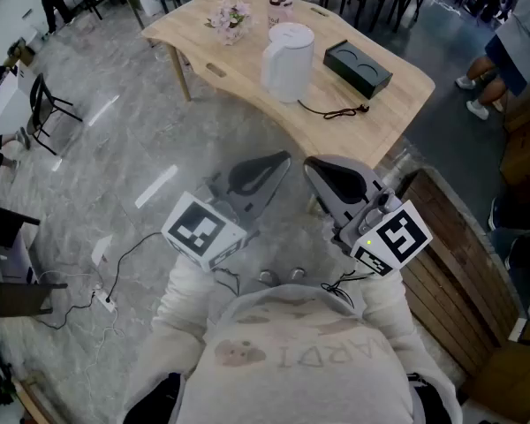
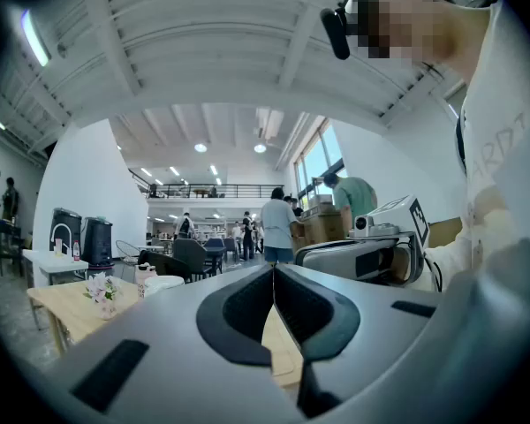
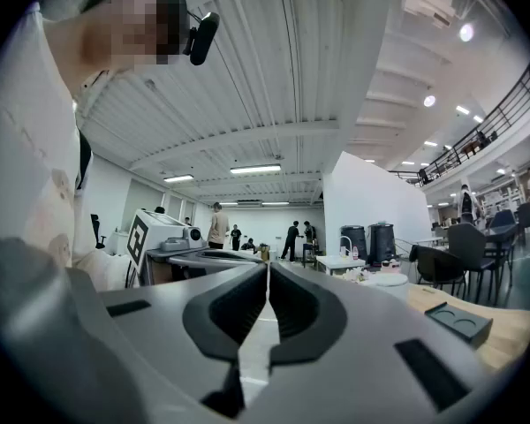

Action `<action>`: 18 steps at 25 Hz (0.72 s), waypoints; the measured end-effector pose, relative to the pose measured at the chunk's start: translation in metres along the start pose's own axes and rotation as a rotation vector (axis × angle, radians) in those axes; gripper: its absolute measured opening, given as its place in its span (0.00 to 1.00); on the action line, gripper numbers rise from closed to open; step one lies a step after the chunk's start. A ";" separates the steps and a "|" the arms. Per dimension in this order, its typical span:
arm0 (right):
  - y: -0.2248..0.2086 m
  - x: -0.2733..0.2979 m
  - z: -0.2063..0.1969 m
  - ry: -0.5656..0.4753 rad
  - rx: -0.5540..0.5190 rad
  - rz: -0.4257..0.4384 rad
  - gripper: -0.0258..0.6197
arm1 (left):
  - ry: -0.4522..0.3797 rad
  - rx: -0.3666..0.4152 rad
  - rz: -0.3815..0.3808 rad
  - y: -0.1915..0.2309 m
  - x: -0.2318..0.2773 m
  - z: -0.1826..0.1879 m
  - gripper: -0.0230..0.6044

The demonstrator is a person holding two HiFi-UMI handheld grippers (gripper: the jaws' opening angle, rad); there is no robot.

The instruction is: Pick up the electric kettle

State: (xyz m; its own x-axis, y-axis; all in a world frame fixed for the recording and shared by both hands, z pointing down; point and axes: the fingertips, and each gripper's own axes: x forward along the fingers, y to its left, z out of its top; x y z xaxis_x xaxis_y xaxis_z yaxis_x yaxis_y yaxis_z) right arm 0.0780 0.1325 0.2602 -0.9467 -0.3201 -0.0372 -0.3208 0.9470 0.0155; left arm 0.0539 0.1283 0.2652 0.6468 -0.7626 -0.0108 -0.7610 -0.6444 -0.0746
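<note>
The white electric kettle (image 1: 287,60) stands upright on the light wooden table (image 1: 247,87) far ahead of me. A black base (image 1: 358,67) with a cord (image 1: 336,111) lies just right of it. Both grippers are held close to my chest, well short of the table. My left gripper (image 1: 285,159) and right gripper (image 1: 309,164) point toward each other, tips nearly meeting, both shut and empty. In the left gripper view the jaws (image 2: 274,268) are pressed together, with the kettle's lid (image 2: 163,283) beyond. The right gripper (image 3: 268,266) is likewise shut, with the kettle (image 3: 390,279) and base (image 3: 459,323) to the right.
A small flower bunch (image 1: 230,20) and a cup (image 1: 281,7) sit on the table's far side. A wooden slatted wall (image 1: 450,263) runs at my right. A cable and power strip (image 1: 106,300) lie on the floor at left, near a folding chair (image 1: 49,104). People (image 1: 512,34) stand beyond the table.
</note>
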 end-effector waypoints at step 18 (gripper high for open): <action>-0.025 -0.012 0.003 -0.049 0.039 0.033 0.08 | 0.033 0.016 0.030 0.003 0.023 -0.004 0.06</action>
State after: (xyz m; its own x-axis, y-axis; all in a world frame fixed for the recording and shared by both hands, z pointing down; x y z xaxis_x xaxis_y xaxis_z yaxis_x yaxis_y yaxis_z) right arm 0.0978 0.1125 0.2571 -0.9537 -0.2882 -0.0861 -0.2874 0.9576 -0.0219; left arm 0.0657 0.1087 0.2690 0.6214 -0.7833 0.0198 -0.7791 -0.6203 -0.0908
